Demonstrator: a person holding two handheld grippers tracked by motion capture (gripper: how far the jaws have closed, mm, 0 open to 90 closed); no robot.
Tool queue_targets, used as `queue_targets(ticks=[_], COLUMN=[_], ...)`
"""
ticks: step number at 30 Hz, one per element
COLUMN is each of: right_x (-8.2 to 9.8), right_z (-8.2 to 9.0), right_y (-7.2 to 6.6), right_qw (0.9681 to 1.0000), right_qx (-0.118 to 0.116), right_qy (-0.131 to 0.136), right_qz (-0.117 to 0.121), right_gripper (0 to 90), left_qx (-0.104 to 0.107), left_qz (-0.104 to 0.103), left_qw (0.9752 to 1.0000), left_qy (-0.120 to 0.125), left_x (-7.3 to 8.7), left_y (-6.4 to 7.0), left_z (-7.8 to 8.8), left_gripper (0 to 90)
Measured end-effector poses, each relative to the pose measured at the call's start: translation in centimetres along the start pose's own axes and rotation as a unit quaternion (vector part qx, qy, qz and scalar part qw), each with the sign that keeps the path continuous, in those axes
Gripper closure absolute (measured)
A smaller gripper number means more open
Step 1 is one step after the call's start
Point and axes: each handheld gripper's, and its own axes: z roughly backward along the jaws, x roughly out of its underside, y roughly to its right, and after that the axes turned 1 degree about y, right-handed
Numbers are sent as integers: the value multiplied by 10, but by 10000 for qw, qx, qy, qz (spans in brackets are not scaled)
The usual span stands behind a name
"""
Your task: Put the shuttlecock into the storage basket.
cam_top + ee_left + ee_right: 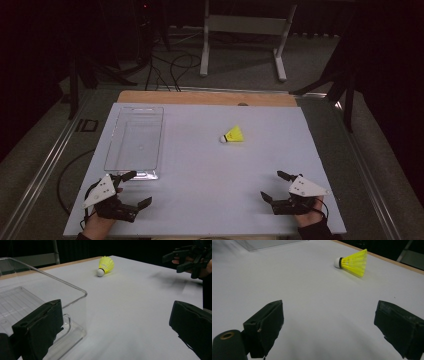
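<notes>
Dark lab, white test table (200, 170), floor cables (170, 70)

On the table (200, 165), the shuttlecock (234, 135) lay right of centre in the high view, the clear tray (135, 140) stood at its left, and the left gripper (135, 189) and right gripper (272, 186) sat at the lower left and lower right.

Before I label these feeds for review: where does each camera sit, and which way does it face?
High view: above the table's near edge, facing forward and down; both hands, left gripper, right gripper.
Left gripper view: on that gripper, facing clear tray; own jaws.
Right gripper view: on that gripper, facing across the table; own jaws.
All three share the yellow shuttlecock.
</notes>
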Motion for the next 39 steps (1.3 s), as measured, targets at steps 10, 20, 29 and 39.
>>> queue_targets(ticks=[10, 20, 29, 39], right_x=[1, 1, 0, 0], right_z=[-1, 0, 1, -1], right_y=[1, 2, 1, 1], right_qw=[10000, 10000, 10000, 10000], right_qx=[-28, 20, 44, 3], right_qy=[-12, -3, -1, -54], right_qz=[-35, -49, -71, -55], right_gripper=[91, 91, 91, 91], left_qx=[68, 327, 788, 978], left_qz=[65, -112, -453, -548], left_qw=[10000, 9993, 9919, 9760], left_qy=[2, -107, -886, -1867], left_x=[0, -25, -54, -66], left_y=[0, 3, 10, 14], left_z=[-1, -2, -12, -27], left_gripper=[0, 0, 0, 0])
